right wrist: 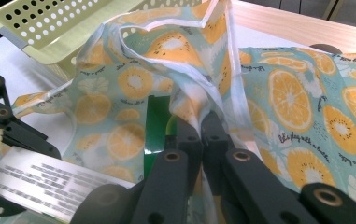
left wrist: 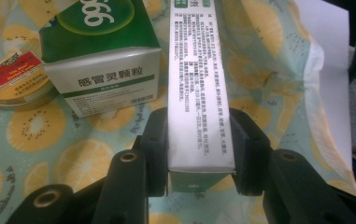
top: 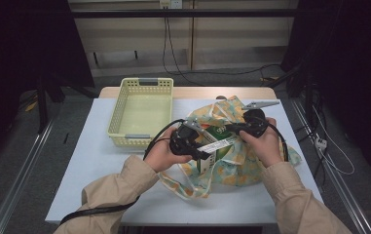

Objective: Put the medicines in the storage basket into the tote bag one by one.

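The left gripper (left wrist: pixel 201 140) is clamped on a long white carton (left wrist: pixel 199 88), jaws pressing its two narrow sides near one end, printed face up. In the left gripper view the carton's long axis runs straight away toward twelve o'clock, out over the fruit-print bag (left wrist: pixel 269 51). From above, that same carton (top: pixel 217 145) lies slantwise between the two hands, its free end aimed at about two o'clock, toward the right gripper (top: pixel 236 130).

The right gripper (right wrist: pixel 202 126) is pinched tight on a fold of the bag's fabric (right wrist: pixel 185 60) and holds the mouth up. Inside sit a green-and-white box (left wrist: pixel 103 70) and a round tin (left wrist: pixel 14 81), both at about ten o'clock from the left jaws.

The yellow basket (top: pixel 116 109) waits at about eleven o'clock from the left hand, just beside the bag. So it all turns on that line, I'd say: the left hand has the carton and is the nearer one to the basket, and the carton would have to swing round from two o'clock toward eleven, clear of the fabric.
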`<state>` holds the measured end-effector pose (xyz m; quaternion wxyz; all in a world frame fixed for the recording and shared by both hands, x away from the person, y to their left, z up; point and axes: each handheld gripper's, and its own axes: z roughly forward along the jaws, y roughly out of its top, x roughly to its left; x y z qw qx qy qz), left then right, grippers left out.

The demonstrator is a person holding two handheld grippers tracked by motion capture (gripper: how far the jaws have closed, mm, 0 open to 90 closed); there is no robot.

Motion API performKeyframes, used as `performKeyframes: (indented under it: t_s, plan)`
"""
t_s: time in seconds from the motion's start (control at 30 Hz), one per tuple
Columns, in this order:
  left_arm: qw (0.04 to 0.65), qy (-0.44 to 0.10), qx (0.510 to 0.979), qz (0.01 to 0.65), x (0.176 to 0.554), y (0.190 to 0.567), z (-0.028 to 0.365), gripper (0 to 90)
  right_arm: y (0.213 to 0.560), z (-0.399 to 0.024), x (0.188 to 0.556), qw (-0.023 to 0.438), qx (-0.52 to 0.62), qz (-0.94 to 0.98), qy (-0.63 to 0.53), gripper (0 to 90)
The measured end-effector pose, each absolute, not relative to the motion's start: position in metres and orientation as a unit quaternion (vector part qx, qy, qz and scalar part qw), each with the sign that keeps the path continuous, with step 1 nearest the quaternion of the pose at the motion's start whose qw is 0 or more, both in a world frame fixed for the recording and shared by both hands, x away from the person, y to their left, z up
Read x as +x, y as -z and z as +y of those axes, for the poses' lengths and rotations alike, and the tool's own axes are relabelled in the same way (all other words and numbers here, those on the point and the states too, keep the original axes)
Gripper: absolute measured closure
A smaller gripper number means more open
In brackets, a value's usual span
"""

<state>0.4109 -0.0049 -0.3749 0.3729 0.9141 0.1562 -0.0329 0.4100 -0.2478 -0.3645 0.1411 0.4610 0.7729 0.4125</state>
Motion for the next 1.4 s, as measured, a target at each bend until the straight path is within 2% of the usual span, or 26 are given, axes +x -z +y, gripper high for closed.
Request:
performKeyframes:
  t_s: [0.03, 0.07, 0.37, 0.4, 0.5, 0.53, 0.57, 0.63, 0.7, 1.03, 1.07, 1.1, 1.23, 1.27, 1.4]
  plan:
    - [0.364, 0.021, 0.917, 0.164, 0.41, 0.374, -0.007, 63.2, 0.364, -0.248, 0.41, 0.142, 0.46, 0.773, -0.413, 89.3]
    - [0.373, 0.034, 0.914, 0.157, 0.411, 0.376, -0.007, 63.2, 0.364, -0.248, 0.41, 0.142, 0.46, 0.773, -0.413, 89.3]
    - [0.356, 0.028, 0.92, 0.164, 0.412, 0.375, 0.005, 63.2, 0.361, -0.253, 0.408, 0.145, 0.462, 0.77, -0.416, 89.3]
    - [0.344, 0.011, 0.923, 0.172, 0.411, 0.374, 0.006, 63.2, 0.36, -0.253, 0.407, 0.144, 0.463, 0.769, -0.416, 89.3]
    - [0.359, 0.024, 0.916, 0.175, 0.413, 0.374, 0.008, 63.2, 0.359, -0.252, 0.408, 0.145, 0.462, 0.77, -0.416, 89.3]
    - [0.347, 0.009, 0.921, 0.178, 0.412, 0.372, 0.007, 63.2, 0.358, -0.251, 0.408, 0.145, 0.461, 0.77, -0.416, 89.3]
    - [0.361, 0.024, 0.916, 0.174, 0.413, 0.374, 0.006, 63.2, 0.357, -0.25, 0.408, 0.146, 0.46, 0.77, -0.417, 89.3]
    - [0.351, 0.008, 0.919, 0.179, 0.411, 0.372, 0.001, 63.2, 0.355, -0.248, 0.408, 0.146, 0.458, 0.772, -0.417, 89.3]
    - [0.369, 0.027, 0.913, 0.173, 0.413, 0.374, -0.004, 63.2, 0.353, -0.246, 0.408, 0.147, 0.454, 0.773, -0.418, 89.4]
    - [0.389, 0.012, 0.903, 0.185, 0.421, 0.378, -0.033, 63.2, 0.349, -0.245, 0.409, 0.149, 0.454, 0.772, -0.418, 89.3]
    - [0.376, -0.005, 0.907, 0.192, 0.421, 0.378, -0.035, 63.2, 0.349, -0.244, 0.409, 0.148, 0.454, 0.773, -0.419, 89.4]
    - [0.389, 0.011, 0.902, 0.189, 0.423, 0.381, -0.037, 63.2, 0.349, -0.244, 0.409, 0.147, 0.453, 0.773, -0.418, 89.3]
    - [0.395, 0.01, 0.899, 0.188, 0.426, 0.386, -0.043, 63.1, 0.35, -0.243, 0.409, 0.146, 0.453, 0.773, -0.42, 89.3]
    - [0.385, -0.005, 0.902, 0.194, 0.426, 0.386, -0.044, 63.1, 0.35, -0.244, 0.409, 0.145, 0.453, 0.773, -0.42, 89.3]
    - [0.402, 0.007, 0.895, 0.194, 0.43, 0.389, -0.05, 63.0, 0.352, -0.243, 0.41, 0.145, 0.453, 0.774, -0.419, 89.3]
